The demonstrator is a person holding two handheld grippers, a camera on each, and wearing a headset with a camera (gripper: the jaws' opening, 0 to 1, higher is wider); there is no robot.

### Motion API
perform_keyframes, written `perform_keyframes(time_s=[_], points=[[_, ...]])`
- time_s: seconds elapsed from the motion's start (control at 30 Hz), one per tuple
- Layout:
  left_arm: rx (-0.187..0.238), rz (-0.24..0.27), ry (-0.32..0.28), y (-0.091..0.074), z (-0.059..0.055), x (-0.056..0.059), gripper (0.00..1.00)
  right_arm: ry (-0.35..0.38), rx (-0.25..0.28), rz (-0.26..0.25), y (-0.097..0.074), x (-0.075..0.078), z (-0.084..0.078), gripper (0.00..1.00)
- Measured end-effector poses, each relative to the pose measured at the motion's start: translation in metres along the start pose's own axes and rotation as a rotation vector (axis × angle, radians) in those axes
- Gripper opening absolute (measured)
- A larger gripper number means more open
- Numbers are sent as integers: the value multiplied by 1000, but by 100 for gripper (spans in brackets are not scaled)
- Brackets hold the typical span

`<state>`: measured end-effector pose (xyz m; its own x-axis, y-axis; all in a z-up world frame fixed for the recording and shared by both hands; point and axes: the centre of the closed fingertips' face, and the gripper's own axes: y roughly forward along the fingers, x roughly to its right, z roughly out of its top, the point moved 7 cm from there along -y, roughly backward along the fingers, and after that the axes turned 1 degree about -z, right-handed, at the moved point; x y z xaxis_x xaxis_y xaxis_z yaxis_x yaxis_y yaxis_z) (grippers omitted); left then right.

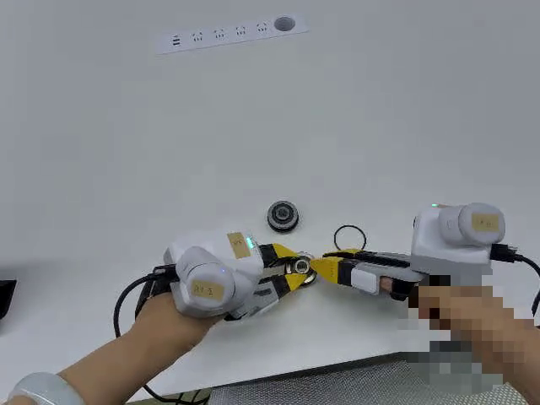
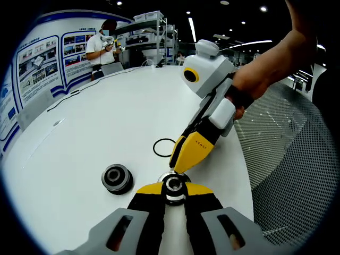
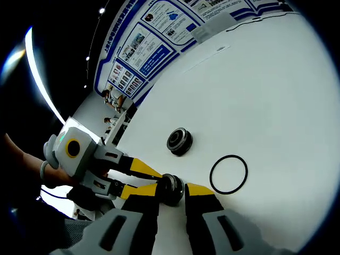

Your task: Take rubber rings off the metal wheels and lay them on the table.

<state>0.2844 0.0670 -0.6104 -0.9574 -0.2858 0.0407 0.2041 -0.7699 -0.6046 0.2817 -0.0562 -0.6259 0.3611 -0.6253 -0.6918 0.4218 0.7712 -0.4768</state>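
Note:
A small metal wheel (image 1: pixel 300 267) is held just above the table between both grippers. My left gripper (image 1: pixel 294 272) is shut on it from the left; in the left gripper view its yellow tips clamp the wheel (image 2: pixel 174 185). My right gripper (image 1: pixel 320 267) meets it from the right, and in the right gripper view its jaws press the wheel's (image 3: pixel 171 189) two sides. A second wheel (image 1: pixel 283 215) with its dark rubber ring on lies on the table behind. One loose rubber ring (image 1: pixel 349 237) lies flat to its right.
The white table (image 1: pixel 253 126) is bare around the parts, with a white power strip (image 1: pixel 232 34) at its far edge. Its near edge runs just below the hands. A black cable (image 1: pixel 126 304) trails from the left gripper.

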Motion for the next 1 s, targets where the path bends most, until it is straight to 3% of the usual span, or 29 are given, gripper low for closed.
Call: perform_keyframes(time_s=[0.23,0.5,1.0], points=[[5,0,-6,0,0,0,13,76,-3,39,7,-2,2,21],[9,2,-11,0,-1,0,13,82,-24,50,11,-1,-1,23],[11,5,-17,0,-1,0,13,133,-48,83,-1,-3,-7,20]])
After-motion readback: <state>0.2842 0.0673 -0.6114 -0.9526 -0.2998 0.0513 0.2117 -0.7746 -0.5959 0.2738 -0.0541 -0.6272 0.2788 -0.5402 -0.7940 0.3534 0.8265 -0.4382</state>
